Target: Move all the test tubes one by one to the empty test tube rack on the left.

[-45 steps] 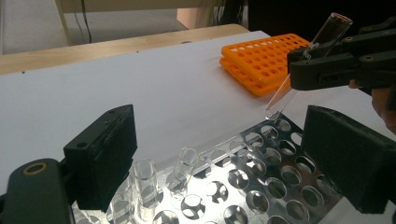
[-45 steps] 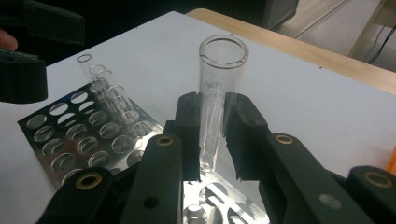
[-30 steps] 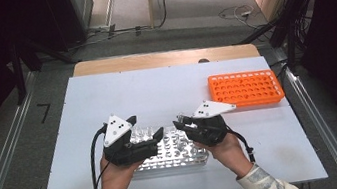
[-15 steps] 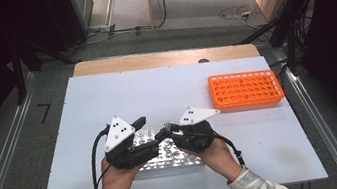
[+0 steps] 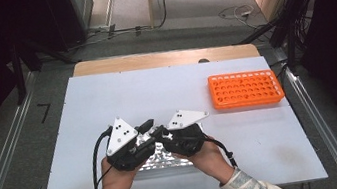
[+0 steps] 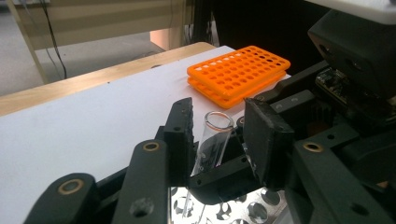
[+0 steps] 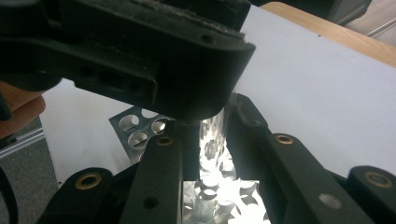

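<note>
The left claw [image 6: 217,140] stands part open, its two black jaws on either side of a clear glass tube [image 6: 212,144] with a gap showing on each side, so it does not grip the tube. The tube stands nearly upright, its open rim at the top, its lower end going down toward the shiny metal rack [image 6: 233,212] beneath. Seen from the right gripper view, the right claw [image 7: 212,135] has its jaws narrowly apart around the tube [image 7: 212,140]; whether they press on the glass I cannot tell. The body of the left claw hangs just above it there.

From the high view, the left claw [image 5: 147,126] and the right claw [image 5: 160,132] meet tip to tip over the metal rack [image 5: 159,162], which lies near the front edge of the worktop [image 5: 156,91], about midway along it. A hand holds each claw from below. The holes of the metal rack that show are round and hold nothing I can make out.

An orange rack [image 5: 245,89] lies toward the right edge of the worktop, well apart from the claws; its holes look empty.
</note>
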